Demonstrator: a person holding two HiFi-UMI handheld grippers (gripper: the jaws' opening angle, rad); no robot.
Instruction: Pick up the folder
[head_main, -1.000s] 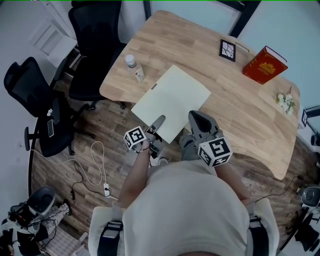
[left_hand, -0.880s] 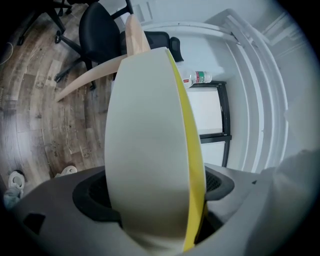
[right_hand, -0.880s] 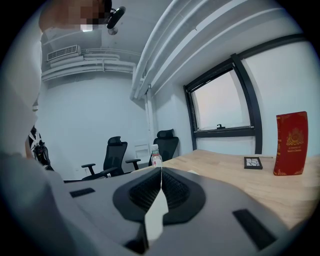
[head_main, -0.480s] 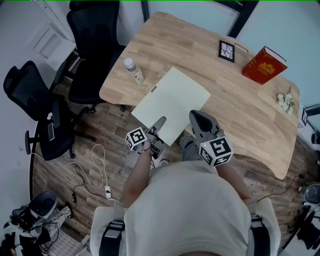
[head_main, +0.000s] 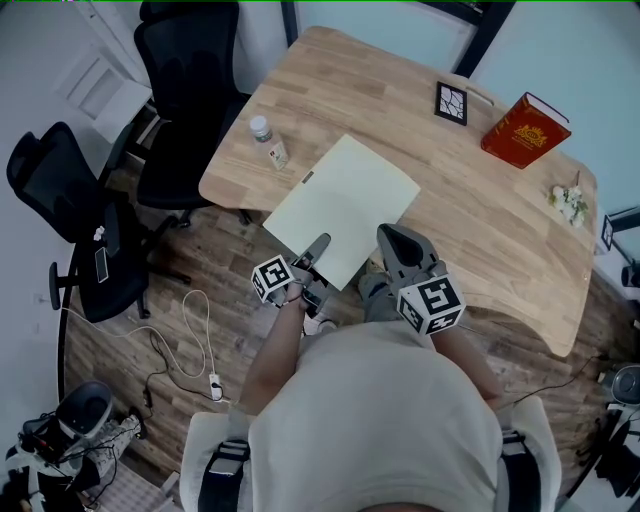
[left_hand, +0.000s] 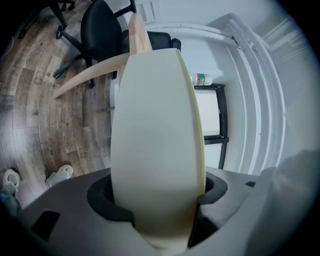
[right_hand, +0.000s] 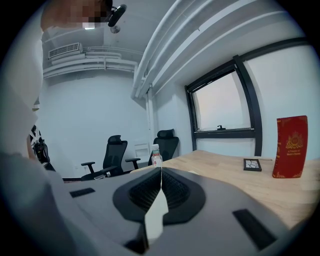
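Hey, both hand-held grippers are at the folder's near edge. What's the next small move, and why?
Probably finish closing the left hand-held gripper on the folder, then lift. The folder's edge sits between its jaws, which are closing but don't seem to pinch it yet, while the right hand-held gripper is shut on that edge.

Light wooden tabletop (head_main: 470, 210) fills the middle, and there's a clear bottle (head_main: 268, 137) lying near its left edge. Far side, a small black picture frame (head_main: 452, 102), with a red book (head_main: 525, 130) just beside it. White flowers (head_main: 568, 203) sit at the right rim. Two black office chairs (head_main: 190, 90) stand on the plank floor (head_main: 200, 260), where a white cable (head_main: 195, 330) trails.
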